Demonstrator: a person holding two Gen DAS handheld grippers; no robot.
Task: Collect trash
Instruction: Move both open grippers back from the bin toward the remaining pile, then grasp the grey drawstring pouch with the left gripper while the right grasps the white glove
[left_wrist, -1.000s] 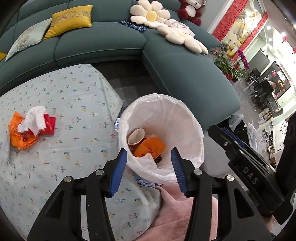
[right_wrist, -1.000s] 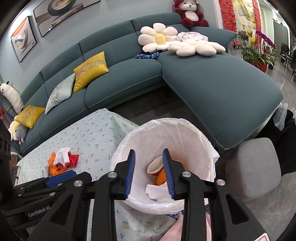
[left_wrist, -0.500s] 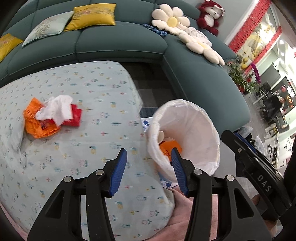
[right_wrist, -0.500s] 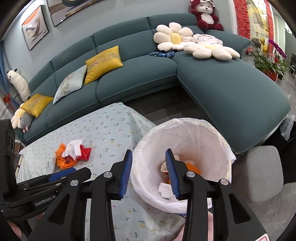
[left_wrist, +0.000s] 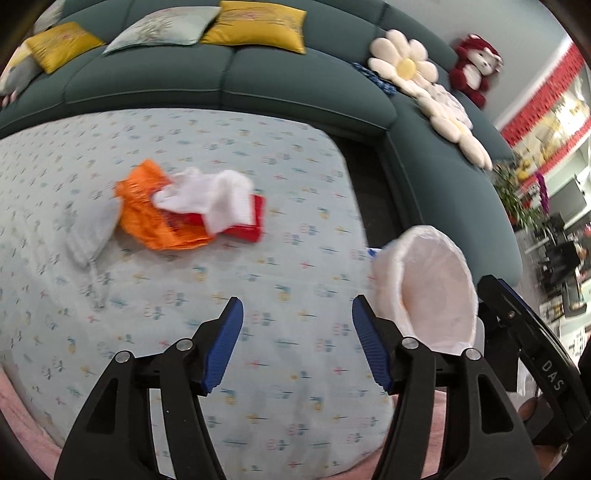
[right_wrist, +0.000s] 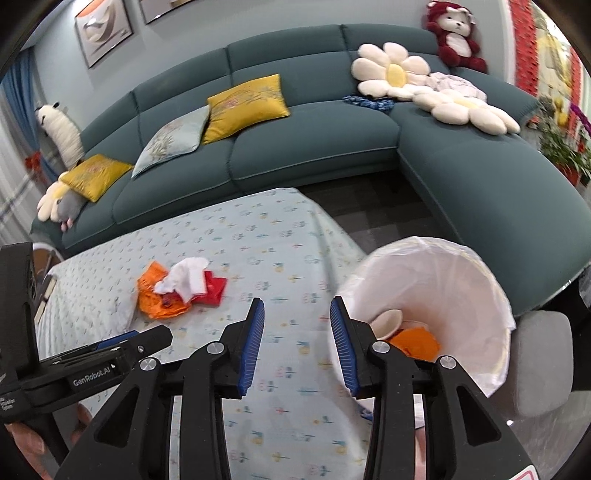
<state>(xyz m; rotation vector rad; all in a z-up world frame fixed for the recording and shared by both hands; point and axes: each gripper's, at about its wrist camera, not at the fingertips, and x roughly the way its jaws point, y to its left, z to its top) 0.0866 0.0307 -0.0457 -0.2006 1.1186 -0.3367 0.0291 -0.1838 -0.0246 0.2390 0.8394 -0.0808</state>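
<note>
Both empty: left gripper (left_wrist: 297, 341) wide open, right gripper (right_wrist: 295, 345) half open. Go for crumpled white tissue (left_wrist: 210, 195) first (sits atop orange plastic wrapper (left_wrist: 155, 218)), then white-lined bin (right_wrist: 443, 295).

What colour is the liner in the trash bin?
White liner, clearest in the right wrist view.

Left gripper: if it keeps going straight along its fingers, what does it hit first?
Probably the patterned tablecloth; the left gripper is open with nothing between its fingers. The trash pile lies left of that line, the bin right. Depth is uncertain.
</note>
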